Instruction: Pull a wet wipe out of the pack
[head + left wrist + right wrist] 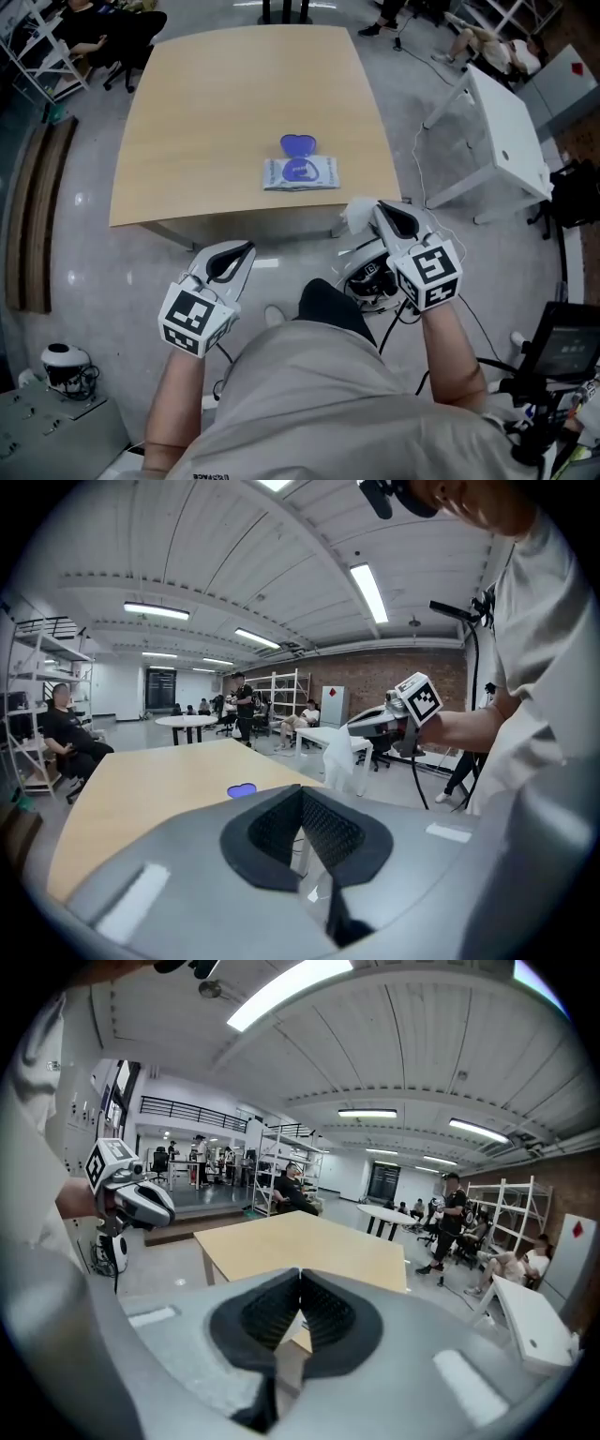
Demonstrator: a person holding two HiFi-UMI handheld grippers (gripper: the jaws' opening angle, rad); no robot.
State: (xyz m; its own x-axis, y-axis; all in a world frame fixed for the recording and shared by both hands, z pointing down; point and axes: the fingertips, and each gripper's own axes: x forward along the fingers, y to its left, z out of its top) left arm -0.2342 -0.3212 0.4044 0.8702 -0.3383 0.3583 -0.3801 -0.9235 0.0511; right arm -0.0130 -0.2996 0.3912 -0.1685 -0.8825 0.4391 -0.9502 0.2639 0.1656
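The wet wipe pack (300, 173) lies flat near the front edge of the wooden table (216, 112), its blue lid (298, 144) flipped open toward the far side. My right gripper (378, 205) is off the table's front right corner, shut on a white wet wipe (357, 217). In the left gripper view that wipe (337, 759) hangs loose from the right gripper (361, 722), well clear of the pack. My left gripper (248, 247) is held in front of the table, jaws together with nothing in them. The blue lid (241, 790) shows beyond its tips.
A white table (506, 122) stands to the right, with cables on the floor between it and the wooden table. Several people sit at the back of the room. A screen on a stand (570, 342) is at my lower right, and a white device (61, 361) lies on the floor at left.
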